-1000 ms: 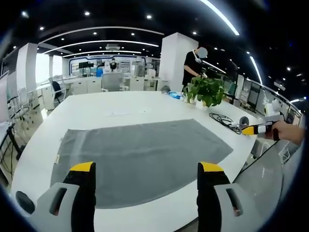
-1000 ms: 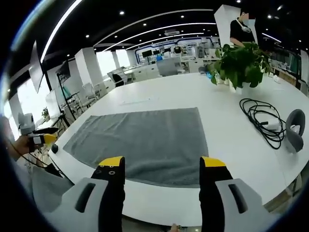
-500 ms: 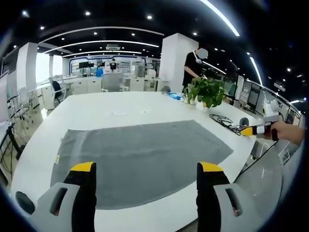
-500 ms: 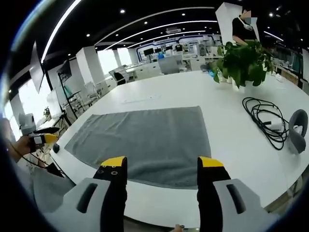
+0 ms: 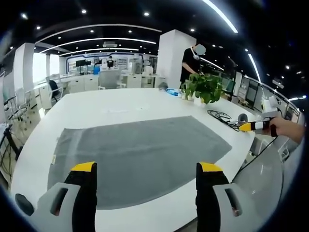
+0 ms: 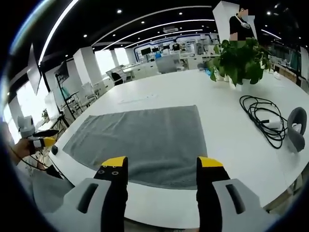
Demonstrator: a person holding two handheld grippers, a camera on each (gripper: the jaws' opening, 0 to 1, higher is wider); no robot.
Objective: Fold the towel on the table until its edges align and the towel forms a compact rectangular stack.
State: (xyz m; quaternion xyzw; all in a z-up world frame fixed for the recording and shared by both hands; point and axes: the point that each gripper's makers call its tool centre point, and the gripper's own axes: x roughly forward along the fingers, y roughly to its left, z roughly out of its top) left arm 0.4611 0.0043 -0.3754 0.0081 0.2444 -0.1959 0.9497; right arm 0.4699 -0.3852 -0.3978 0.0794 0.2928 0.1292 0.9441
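Right now we hold both grippers above the near edge of the white table (image 5: 116,104), and neither has anything in its grasp. Our left gripper (image 5: 143,169) has its two yellow-tipped jaws spread wide apart, with nothing between them but the view of the cloth beyond; our right gripper (image 6: 161,163) stands the same way, jaws well parted and empty. Between and past both pairs of jaws lies the grey towel (image 5: 137,152), spread out flat in a single layer on the table, not yet folded; in the right gripper view the towel (image 6: 145,137) reaches close to the table's near edge, just beyond the jaw tips. On the towel's left edge in the left gripper view we can make out a small label (image 5: 53,158), too small to read. Farther along the table stands a potted plant (image 5: 203,88), seen again in the right gripper view (image 6: 239,60), and near it lies a coil of black cable (image 6: 263,118) with a grey rounded object (image 6: 297,128) just beside it, close to the table edge. At the right side of the left gripper view we see our own right hand (image 5: 285,128) holding the other gripper out over the table's corner, and at the left side of the right gripper view our left hand (image 6: 24,145) does likewise. A person (image 5: 190,60) in dark clothes stands behind the plant beside a white pillar (image 5: 169,58).
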